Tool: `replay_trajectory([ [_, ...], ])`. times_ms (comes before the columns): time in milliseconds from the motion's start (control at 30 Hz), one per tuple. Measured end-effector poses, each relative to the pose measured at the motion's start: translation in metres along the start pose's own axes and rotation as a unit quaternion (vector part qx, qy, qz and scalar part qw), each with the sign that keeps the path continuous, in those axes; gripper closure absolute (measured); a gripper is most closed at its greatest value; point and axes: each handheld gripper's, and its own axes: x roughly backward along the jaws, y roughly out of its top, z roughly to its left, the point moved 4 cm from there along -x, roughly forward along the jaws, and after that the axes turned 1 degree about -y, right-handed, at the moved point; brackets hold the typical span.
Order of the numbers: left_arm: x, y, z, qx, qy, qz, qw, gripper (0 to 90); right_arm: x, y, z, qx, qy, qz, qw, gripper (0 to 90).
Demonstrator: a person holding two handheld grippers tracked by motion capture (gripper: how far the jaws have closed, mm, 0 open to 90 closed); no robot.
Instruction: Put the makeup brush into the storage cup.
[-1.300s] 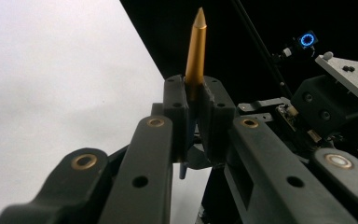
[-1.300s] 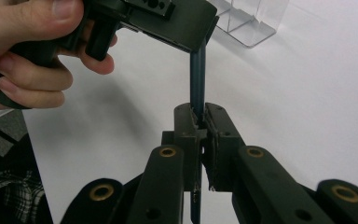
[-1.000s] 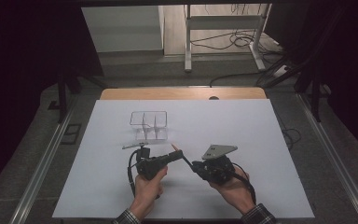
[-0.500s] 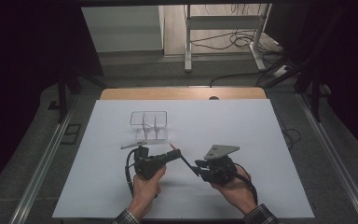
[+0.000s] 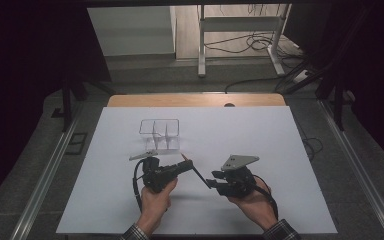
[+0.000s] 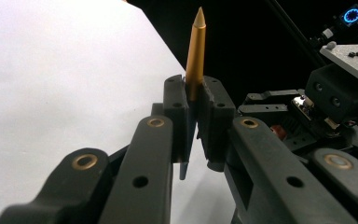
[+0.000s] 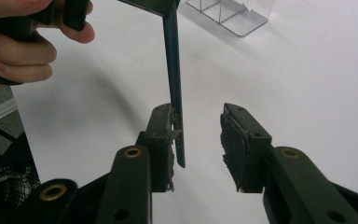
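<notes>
No brand, label or other writing can be read on any of the things.

A pen (image 5: 196, 172) with a dark barrel and a gold-coloured tip is held up off the white tabletop (image 5: 280, 150), stretched between the two grippers. In the high view it runs on a slant from the left gripper (image 5: 182, 166) down to the right gripper (image 5: 213, 181).

The left gripper (image 6: 193, 116) is fully closed on the pen near its tip end: in the left gripper view the gold tip is seen standing up above the pinched jaws, while the dark barrel comes out below them.

The jaws of the right gripper (image 7: 200, 140) have just been opening and now stand partly apart. In the right gripper view the barrel's far end (image 7: 176, 107) lies between them, resting against the left-hand jaw and well clear of the other, so it is not clamped there.

A clear plastic box (image 5: 159, 134) with dividers stands on the tabletop beyond the left gripper, apart from the pen. Both grippers are held by a person's hands, the left hand (image 5: 155, 202) and the right hand (image 5: 252, 202), near the front edge of the tabletop.
</notes>
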Motion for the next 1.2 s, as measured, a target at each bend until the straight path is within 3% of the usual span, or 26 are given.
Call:
replay_trajectory([
  [667, 0.008, 0.003, -0.005, -0.048, 0.031, 0.008, 0.9984, 82.7, 0.001, -0.007, -0.006, -0.009, 0.003, 0.016, 0.9998, 50.9],
  [1200, 0.016, 0.006, -0.010, -0.098, 0.067, 0.014, 0.9929, 82.7, 0.006, -0.011, -0.011, -0.009, -0.004, 0.016, 0.9998, 42.0],
])
